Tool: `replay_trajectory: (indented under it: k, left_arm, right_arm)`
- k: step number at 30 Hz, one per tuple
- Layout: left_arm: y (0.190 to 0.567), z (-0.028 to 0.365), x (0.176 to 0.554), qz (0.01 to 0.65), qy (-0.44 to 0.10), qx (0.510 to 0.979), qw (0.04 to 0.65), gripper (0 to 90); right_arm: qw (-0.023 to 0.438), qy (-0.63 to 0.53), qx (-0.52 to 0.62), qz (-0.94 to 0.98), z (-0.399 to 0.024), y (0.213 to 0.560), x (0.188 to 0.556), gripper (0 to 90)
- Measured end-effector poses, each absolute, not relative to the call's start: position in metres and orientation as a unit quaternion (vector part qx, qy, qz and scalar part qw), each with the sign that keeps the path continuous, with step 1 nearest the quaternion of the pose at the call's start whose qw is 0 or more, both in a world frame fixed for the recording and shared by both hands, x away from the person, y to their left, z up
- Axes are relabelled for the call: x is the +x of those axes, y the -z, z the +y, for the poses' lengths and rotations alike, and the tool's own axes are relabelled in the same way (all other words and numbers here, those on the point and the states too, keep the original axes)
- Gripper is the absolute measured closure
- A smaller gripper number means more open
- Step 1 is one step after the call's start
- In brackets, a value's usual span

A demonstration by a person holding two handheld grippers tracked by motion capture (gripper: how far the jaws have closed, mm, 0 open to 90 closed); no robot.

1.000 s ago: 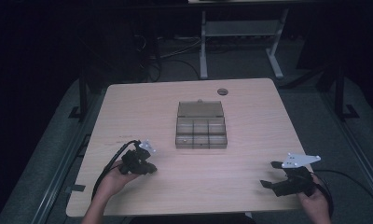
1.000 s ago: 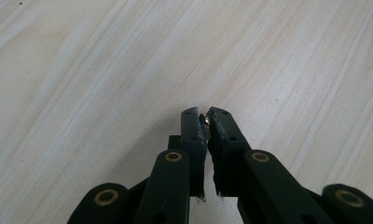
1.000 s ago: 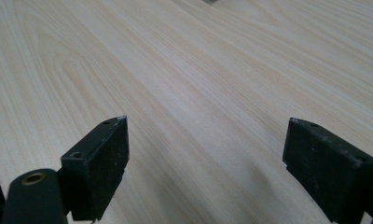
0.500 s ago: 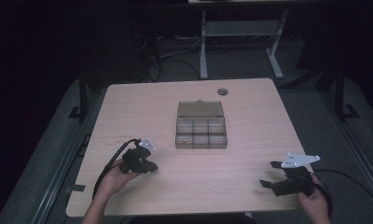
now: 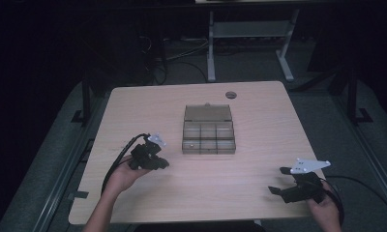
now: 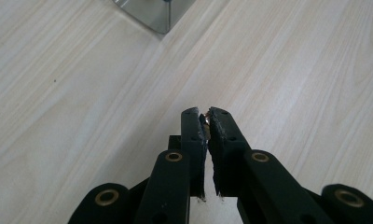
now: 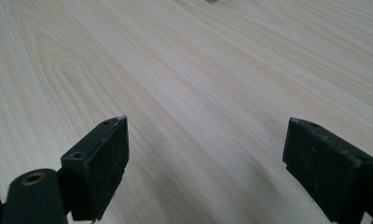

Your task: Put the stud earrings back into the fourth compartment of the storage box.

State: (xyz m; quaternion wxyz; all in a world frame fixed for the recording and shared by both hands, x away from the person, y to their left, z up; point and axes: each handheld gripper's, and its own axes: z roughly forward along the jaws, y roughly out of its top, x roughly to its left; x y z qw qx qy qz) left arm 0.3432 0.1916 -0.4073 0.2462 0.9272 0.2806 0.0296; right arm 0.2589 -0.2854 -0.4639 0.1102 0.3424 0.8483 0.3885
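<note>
A clear plastic compartment box (image 5: 208, 137) with its lid folded back sits mid-table; one corner of the box (image 6: 152, 11) appears in the left gripper view. My left gripper (image 5: 164, 164) hovers just left of the box, its jaws pointing toward it. Seen close up, the left gripper (image 6: 207, 115) is shut on a tiny brass-coloured piece (image 6: 204, 120) pinched at its very tips. My right gripper (image 5: 277, 181) rests near the table's front right corner. In its own view the right gripper (image 7: 205, 130) stands wide open over bare wood.
The light wooden table (image 5: 133, 111) has a round cable hole (image 5: 230, 94) behind the box. A small speck (image 5: 192, 143) lies in the box's left front compartment. Dark floor and a metal stand (image 5: 249, 43) lie beyond the table's far edge.
My left gripper has lifted a little and shifted slightly toward the box, still closed. The right gripper has stayed where it was.
</note>
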Motion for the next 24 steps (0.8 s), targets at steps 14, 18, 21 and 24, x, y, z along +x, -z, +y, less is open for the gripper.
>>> replay_trajectory:
  k: [14,18,21,24]
  left_arm:
    - [0.397,0.175,0.365,0.283,-0.022,0.925,0.252,84.7]
    - [0.397,0.17,0.371,0.283,-0.019,0.926,0.249,84.7]
    - [0.397,0.166,0.374,0.283,-0.016,0.927,0.246,84.7]
    - [0.396,0.161,0.378,0.282,-0.016,0.928,0.244,84.7]
  right_arm:
    - [0.111,-0.389,0.342,0.848,-0.285,0.464,0.259,14.1]
    - [0.11,-0.389,0.341,0.849,-0.286,0.464,0.259,14.1]
    - [0.111,-0.39,0.341,0.848,-0.286,0.464,0.26,14.1]
    - [0.11,-0.39,0.341,0.848,-0.287,0.464,0.259,14.1]
